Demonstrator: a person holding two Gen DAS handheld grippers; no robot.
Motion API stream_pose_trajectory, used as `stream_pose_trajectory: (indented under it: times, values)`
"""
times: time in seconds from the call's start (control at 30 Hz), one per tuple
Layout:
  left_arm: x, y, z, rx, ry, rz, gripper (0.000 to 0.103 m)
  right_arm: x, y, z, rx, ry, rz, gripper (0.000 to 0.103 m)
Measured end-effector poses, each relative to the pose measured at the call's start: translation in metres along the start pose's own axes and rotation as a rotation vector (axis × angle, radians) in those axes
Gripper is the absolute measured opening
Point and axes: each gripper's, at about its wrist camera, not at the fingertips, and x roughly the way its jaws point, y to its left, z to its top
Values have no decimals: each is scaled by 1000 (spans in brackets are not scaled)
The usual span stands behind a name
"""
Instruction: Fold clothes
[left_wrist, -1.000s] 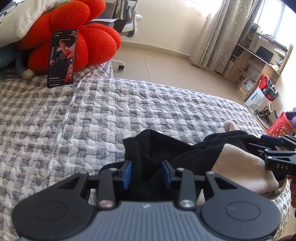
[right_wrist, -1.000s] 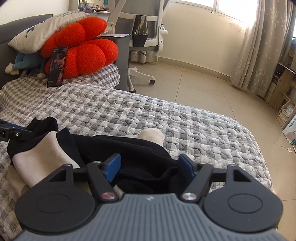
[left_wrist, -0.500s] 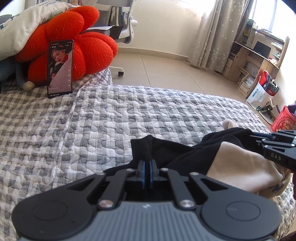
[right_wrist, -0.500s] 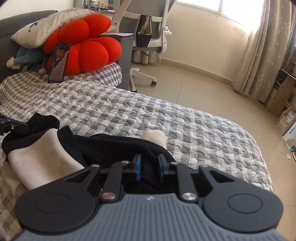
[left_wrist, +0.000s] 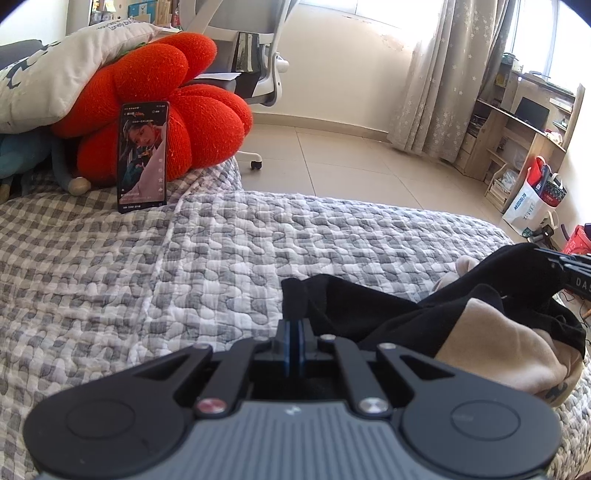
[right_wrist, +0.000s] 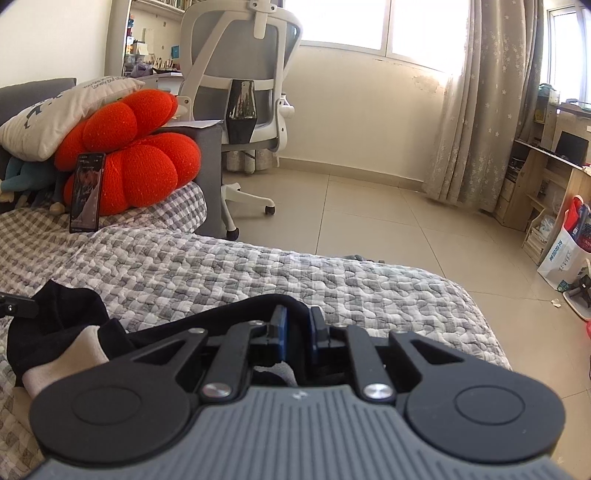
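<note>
A black garment (left_wrist: 369, 317) with a beige inner part (left_wrist: 498, 350) lies bunched on the grey patterned quilt (left_wrist: 221, 258). My left gripper (left_wrist: 294, 325) is shut on a raised corner of the black cloth. My right gripper (right_wrist: 295, 325) has a fold of the same garment's black edge (right_wrist: 240, 306) between its blue pads, and its jaws are closing on it. In the left wrist view the right gripper's tip (left_wrist: 569, 273) shows at the right edge, lifting the cloth. In the right wrist view the left gripper (right_wrist: 14, 308) sits at the far left by the garment.
A phone (left_wrist: 143, 157) leans upright against a red cushion (left_wrist: 192, 110) at the head of the bed, under a white pillow (left_wrist: 55, 74). An office chair (right_wrist: 240, 74) stands beside the bed. The bed edge drops to tiled floor (right_wrist: 369, 221); a desk (left_wrist: 517, 129) and bags stand right.
Both grippers have shut on the black garment, the left first. The right one has risen slightly, lifting the cloth edge, and both views have tilted up a little.
</note>
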Motion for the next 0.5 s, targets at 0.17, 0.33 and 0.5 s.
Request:
stream_pose_trajectory:
  times: [0.17, 0.33, 0.5]
  values:
    - [-3, 0, -1, 1, -7, 16, 4, -7, -6, 4, 34, -32, -29, 13]
    - [-5, 4, 0, -10, -13, 29, 4, -11, -16, 7, 73, -57, -68, 13]
    - [-5, 4, -1, -5, -9, 39, 4, -16, -26, 7, 111, -76, -110, 13]
